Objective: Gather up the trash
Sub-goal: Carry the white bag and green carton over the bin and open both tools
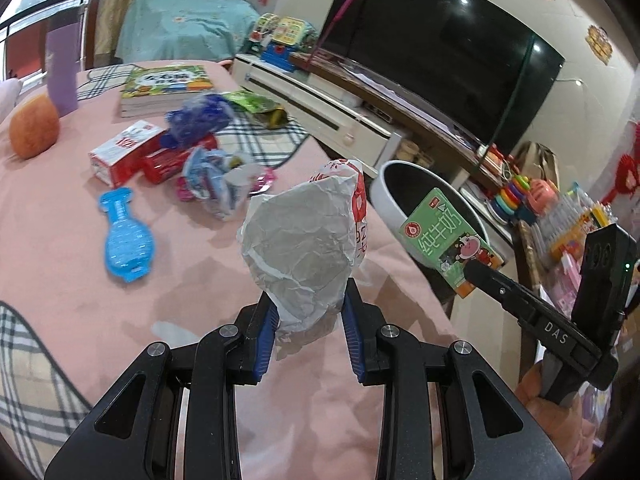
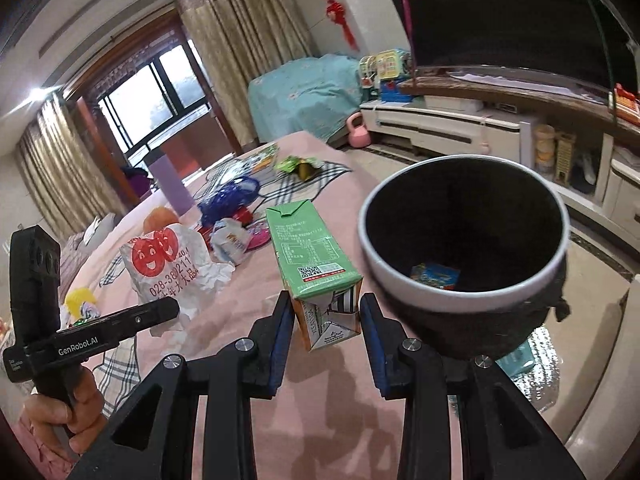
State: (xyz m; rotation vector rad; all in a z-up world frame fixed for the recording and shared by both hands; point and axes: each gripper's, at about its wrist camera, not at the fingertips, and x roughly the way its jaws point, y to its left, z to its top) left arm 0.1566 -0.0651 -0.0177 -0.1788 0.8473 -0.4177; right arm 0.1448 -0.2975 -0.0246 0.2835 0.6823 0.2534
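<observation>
The left gripper [image 1: 309, 322] has its blue pads clamped on the lower end of a crumpled paper wrapper [image 1: 306, 240], which stands up from the jaws above the pink tablecloth [image 1: 80, 300]. From the right wrist view the same wrapper [image 2: 168, 268] shows its printed side – two red smiling faces and red digits.

The right gripper [image 2: 325, 334] is closed on a green milk carton [image 2: 312, 256], the pads pressing its orange-and-white bottom end from both sides, the folded top pointing away from the camera. In the left wrist view the carton [image 1: 452, 240] hangs at the tip of the right gripper's black finger, right in front of the rim of the trash bin [image 1: 384, 196].

The bin [image 2: 464, 292] is a round container with a white rim and a dark inside, standing just off the table edge and to the right of the carton; a small blue-printed packet [image 2: 436, 276] lies at its bottom.

More litter is spread further back on the cloth: a blue plastic piece shaped like a bottle [image 1: 126, 236], a red-and-white box [image 1: 124, 152], crumpled blue and white wrappers [image 1: 212, 184] (too blurred to read), a green snack bag [image 1: 260, 108] on a checked cloth. An orange fruit [image 1: 34, 126] and a picture book [image 1: 168, 88] sit near the far edge
</observation>
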